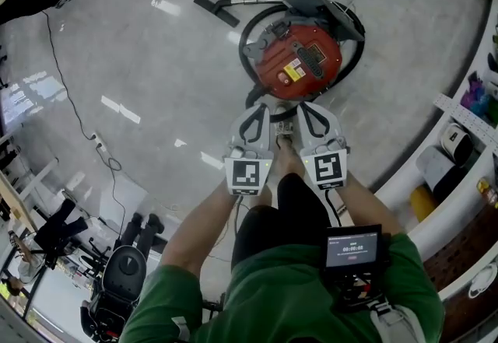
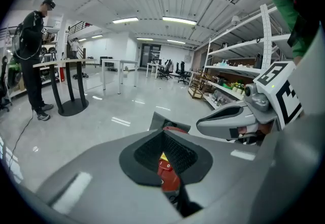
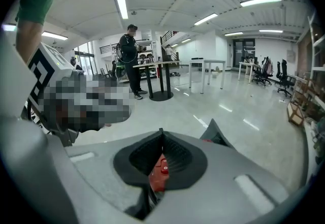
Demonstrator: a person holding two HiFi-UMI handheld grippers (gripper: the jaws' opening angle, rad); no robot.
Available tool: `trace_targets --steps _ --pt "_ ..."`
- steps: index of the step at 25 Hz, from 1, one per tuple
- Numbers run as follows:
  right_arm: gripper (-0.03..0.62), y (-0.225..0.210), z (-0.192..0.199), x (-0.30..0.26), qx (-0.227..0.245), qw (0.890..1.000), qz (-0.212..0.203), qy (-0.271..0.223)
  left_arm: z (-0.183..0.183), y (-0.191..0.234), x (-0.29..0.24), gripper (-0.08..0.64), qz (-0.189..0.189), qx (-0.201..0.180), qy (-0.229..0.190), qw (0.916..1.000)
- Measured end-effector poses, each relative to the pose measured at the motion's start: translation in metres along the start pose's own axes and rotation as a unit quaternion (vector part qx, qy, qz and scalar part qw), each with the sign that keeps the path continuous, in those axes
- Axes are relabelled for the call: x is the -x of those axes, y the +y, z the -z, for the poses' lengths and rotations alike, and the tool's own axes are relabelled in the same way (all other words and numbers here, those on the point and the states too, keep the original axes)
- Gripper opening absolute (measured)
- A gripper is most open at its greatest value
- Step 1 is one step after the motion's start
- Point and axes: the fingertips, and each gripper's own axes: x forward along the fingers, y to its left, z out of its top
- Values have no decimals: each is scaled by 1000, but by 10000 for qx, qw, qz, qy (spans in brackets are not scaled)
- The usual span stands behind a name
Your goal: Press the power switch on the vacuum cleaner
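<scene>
Head view: the vacuum [image 1: 298, 59] stands on the floor [image 1: 156, 61], with the left gripper [image 1: 257, 112] and right gripper [image 1: 306, 110] side by side just beside it, 2 tips pointing at it. Left gripper view: jaws closed, empty, vacuum [image 2: 167, 172] beyond. Right gripper view: jaws closed, empty, vacuum [image 3: 158, 172] beyond.

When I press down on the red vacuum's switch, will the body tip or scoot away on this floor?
The vacuum cleaner looks squat and broad, so a downward press probably won't tip it. The floor is glossy, so a slanted push might make it slide; wheels aren't visible. The hose looped round it looks floppy, likely no brace.
</scene>
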Motion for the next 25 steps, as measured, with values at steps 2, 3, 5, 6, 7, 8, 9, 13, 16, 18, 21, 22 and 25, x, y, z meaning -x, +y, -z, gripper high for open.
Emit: trace_targets --steps 2,3,5,6,7,8,9,13,16,18,21,22,25 --pt "3 -3 9 -9 15 10000 -25 52 10 2 -10 8 18 8 55 10000" --pt "3 -4 14 -13 16 10000 -34 83 15 3 -14 6 19 26 90 10000" --pt "3 -5 24 -21 0 9999 -50 156 26 5 -20 8 18 66 169 9998" --pt "3 -5 29 -24 -14 9998 -56 194 31 6 -22 6 24 81 206 9998" --pt "3 -5 34 -27 -29 9997 -64 230 35 6 -24 6 34 89 238 9997" --pt "3 -6 39 -31 -39 9996 -76 262 39 7 -27 8 43 91 265 9996" --pt "3 -6 43 -35 -42 9995 -93 284 43 8 -30 6 47 90 282 9996" --pt "3 -8 62 -53 61 9992 -193 345 59 15 -44 8 19 97 331 9994" --pt "3 -9 77 -64 125 9987 -241 421 70 19 -52 6 6 60 375 9993" --pt "3 -10 88 -71 127 9984 -271 478 77 21 -57 6 -22 69 416 9991" --pt "3 -14 101 -77 118 9979 -316 555 86 22 -63 8 -98 184 498 9985" --pt "3 -16 103 -80 130 9977 -324 577 88 22 -66 8 -110 223 513 9984" --pt "3 -17 111 -88 182 9970 -365 653 94 20 -73 6 -43 233 544 9982"
